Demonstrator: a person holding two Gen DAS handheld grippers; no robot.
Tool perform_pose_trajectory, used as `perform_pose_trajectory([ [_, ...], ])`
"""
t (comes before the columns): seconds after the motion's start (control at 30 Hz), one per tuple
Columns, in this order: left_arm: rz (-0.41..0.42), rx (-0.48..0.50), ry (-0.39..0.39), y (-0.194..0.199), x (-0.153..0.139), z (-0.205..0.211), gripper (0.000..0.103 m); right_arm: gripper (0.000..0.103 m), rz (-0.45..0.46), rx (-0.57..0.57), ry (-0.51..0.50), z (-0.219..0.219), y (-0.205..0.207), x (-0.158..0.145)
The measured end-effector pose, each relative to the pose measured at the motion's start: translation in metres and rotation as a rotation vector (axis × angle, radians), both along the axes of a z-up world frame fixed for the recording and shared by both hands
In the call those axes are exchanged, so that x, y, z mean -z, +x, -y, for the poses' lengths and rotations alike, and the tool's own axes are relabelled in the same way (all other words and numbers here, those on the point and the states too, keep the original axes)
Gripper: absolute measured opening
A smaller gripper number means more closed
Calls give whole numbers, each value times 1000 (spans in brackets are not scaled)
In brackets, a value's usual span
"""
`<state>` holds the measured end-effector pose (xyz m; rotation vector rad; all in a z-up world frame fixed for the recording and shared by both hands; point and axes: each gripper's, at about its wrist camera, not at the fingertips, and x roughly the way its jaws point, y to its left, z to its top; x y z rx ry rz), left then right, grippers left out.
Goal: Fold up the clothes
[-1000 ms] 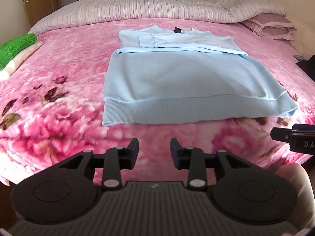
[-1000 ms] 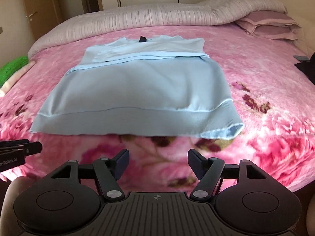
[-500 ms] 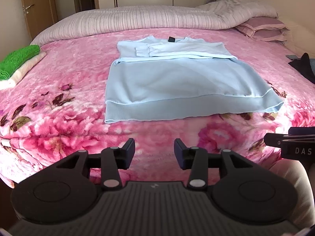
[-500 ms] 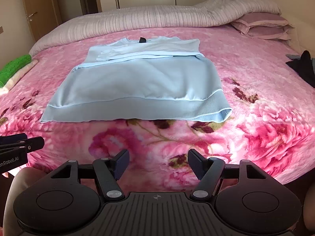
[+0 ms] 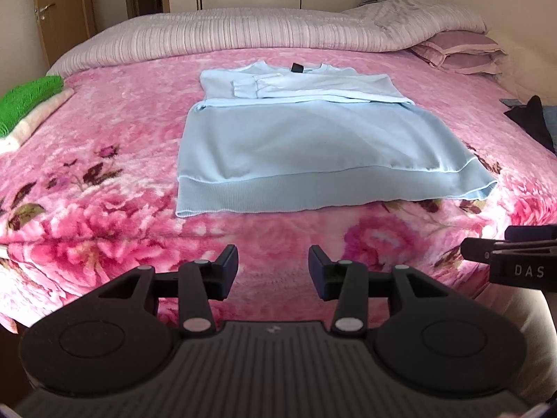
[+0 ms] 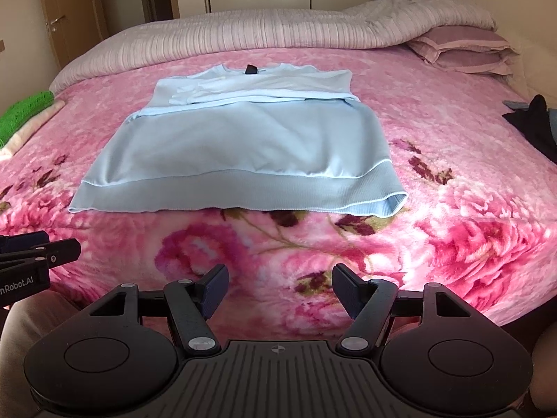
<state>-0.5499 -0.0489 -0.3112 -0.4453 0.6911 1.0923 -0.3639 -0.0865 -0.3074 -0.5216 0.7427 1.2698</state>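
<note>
A light blue sweatshirt (image 5: 306,139) lies flat on the pink floral blanket (image 5: 104,160), sleeves folded across the chest, ribbed hem toward me. It also shows in the right wrist view (image 6: 250,146). My left gripper (image 5: 274,271) is open and empty, over the blanket's near edge, short of the hem. My right gripper (image 6: 280,292) is open and empty, likewise short of the hem. The right gripper's tip shows at the right edge of the left wrist view (image 5: 515,257); the left gripper's tip shows at the left edge of the right wrist view (image 6: 38,254).
A green and cream folded towel stack (image 5: 24,111) lies at the bed's left edge. Dark clothing (image 5: 532,122) lies at the right edge. A striped duvet (image 5: 243,35) and pillows (image 5: 459,52) are at the head. A wardrobe stands behind.
Both grippers have pulled back from the sweatshirt hem toward the bed's near edge. The left jaws have opened wider. The sweatshirt has not moved.
</note>
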Motion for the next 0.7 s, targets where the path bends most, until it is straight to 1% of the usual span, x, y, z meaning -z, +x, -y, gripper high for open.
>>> perform_pose_trajectory([
  [0.13,21,-21,-40,-2,12,-11,40,69,6,-1,-17,-6,2,7],
  [0.27,55,-22,-69,-5,23,-25,40,69,-28,6,-50,-15,11,23],
  [0.4,145,-34,-128,-27,27,-54,40,69,-90,12,-70,-20,31,42],
  [0.5,232,-69,-156,-52,26,-79,40,69,-175,26,-34,-19,61,46],
  [0.6,323,-112,-183,-78,24,-107,40,69,-288,56,30,-15,104,43],
  [0.7,388,-145,-209,-96,28,-129,40,69,-396,100,92,-12,149,37],
])
